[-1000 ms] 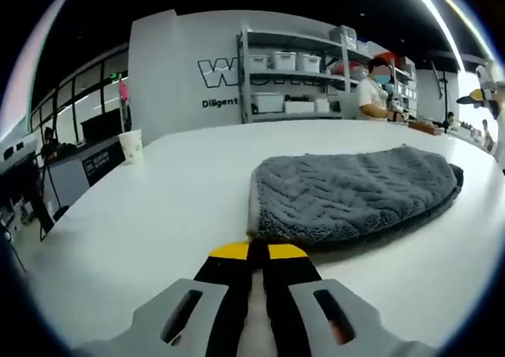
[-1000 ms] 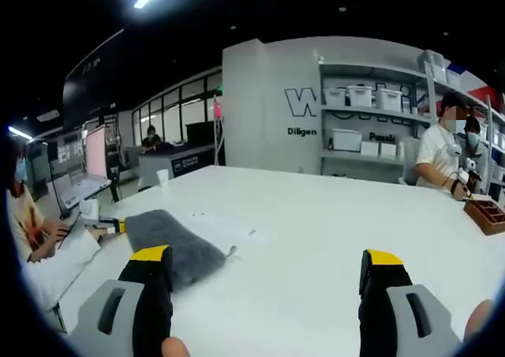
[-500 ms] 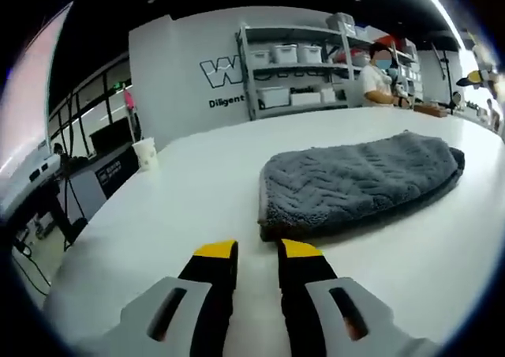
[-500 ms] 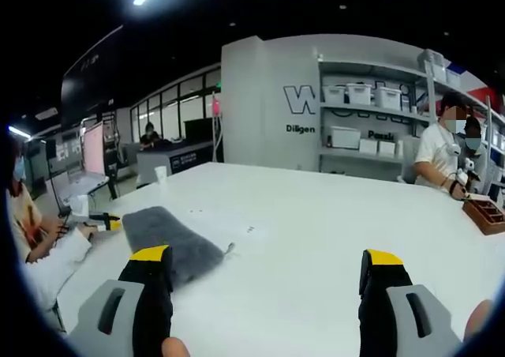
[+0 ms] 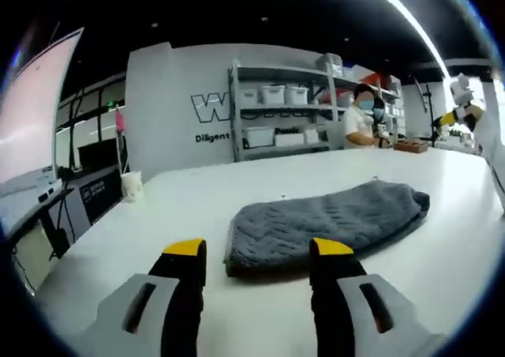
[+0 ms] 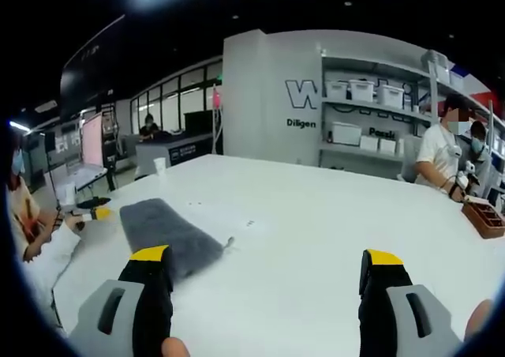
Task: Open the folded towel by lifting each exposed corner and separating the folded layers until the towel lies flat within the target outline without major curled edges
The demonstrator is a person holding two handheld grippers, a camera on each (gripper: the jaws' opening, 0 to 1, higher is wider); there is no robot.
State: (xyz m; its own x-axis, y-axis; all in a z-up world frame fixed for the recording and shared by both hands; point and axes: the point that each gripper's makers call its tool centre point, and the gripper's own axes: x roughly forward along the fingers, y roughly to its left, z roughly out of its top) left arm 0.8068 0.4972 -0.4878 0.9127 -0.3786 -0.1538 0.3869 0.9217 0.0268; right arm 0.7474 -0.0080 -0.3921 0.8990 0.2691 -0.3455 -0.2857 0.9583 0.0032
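Judging by how things lie, the opening has not begun: the towel (image 5: pixel 327 223) is folded into a long, thick bundle on the white table (image 5: pixel 197 207), and neither pair of tongs has hold of it. The left tongs (image 5: pixel 259 254) stand with their jaws wide apart, yellow tips just short of the towel's near end, so the step in hand looks like lining up for a first pinch on that end. The right tongs (image 6: pixel 267 266) are also spread wide and hang over bare table, with the towel (image 6: pixel 166 231) lying off toward their left jaw, nearer the table edge where the other tongs (image 6: pixel 93 213) show. The next move probably calls for easing the left jaws down around a top layer at the near end, catching one layer and not the whole stack, then lifting it back. The towel is grey and plush, with a wavy ribbed pile; its near end shows a rounded fold with a dark gap beneath, and the far end tapers to a soft bulge. I cannot make out a target outline on the table.
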